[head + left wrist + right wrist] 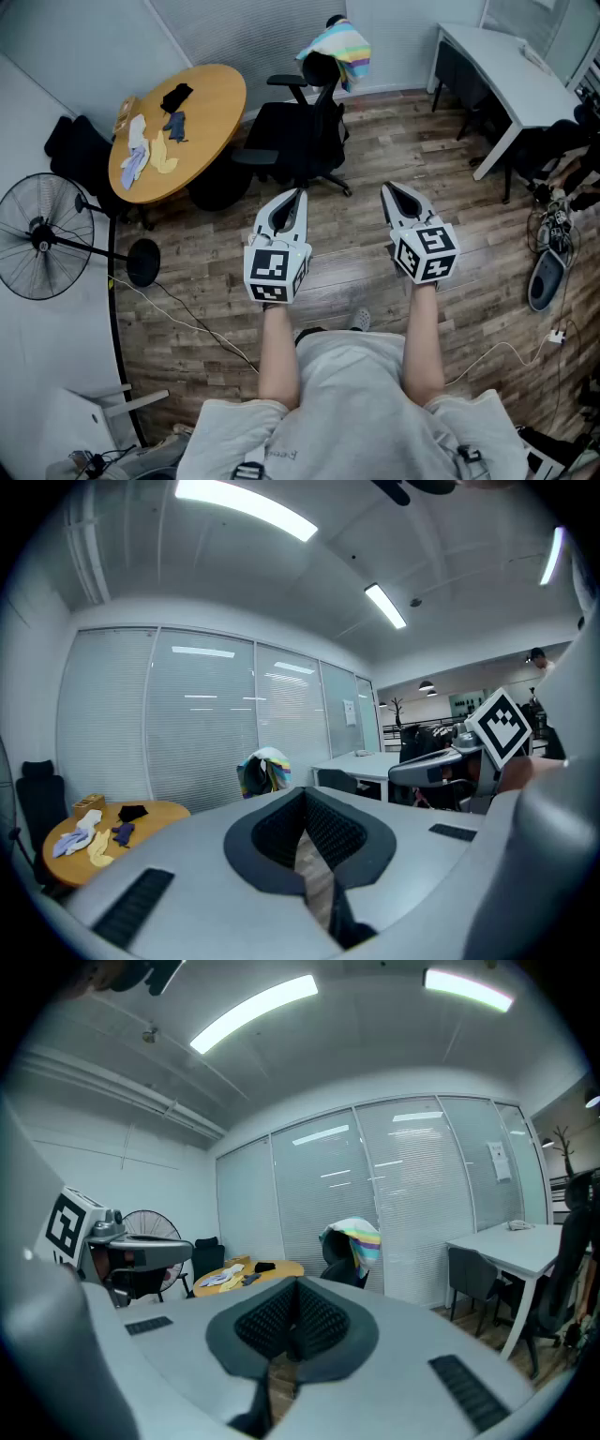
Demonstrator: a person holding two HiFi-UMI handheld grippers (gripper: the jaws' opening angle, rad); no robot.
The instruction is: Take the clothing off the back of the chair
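Observation:
A striped, many-coloured garment [339, 47] hangs over the backrest of a black office chair [295, 136] at the far middle of the room. The same garment [265, 770] shows small in the left gripper view, and the garment [356, 1241] also shows in the right gripper view. My left gripper [298, 194] and right gripper [387, 191] are held side by side in front of me, well short of the chair. Both are shut with nothing between the jaws.
A round wooden table [178, 131] with small cloth items stands at the left. A standing fan [42, 236] is at the far left. A white desk [506, 80] is at the right, with cables and a shoe [547, 277] on the floor.

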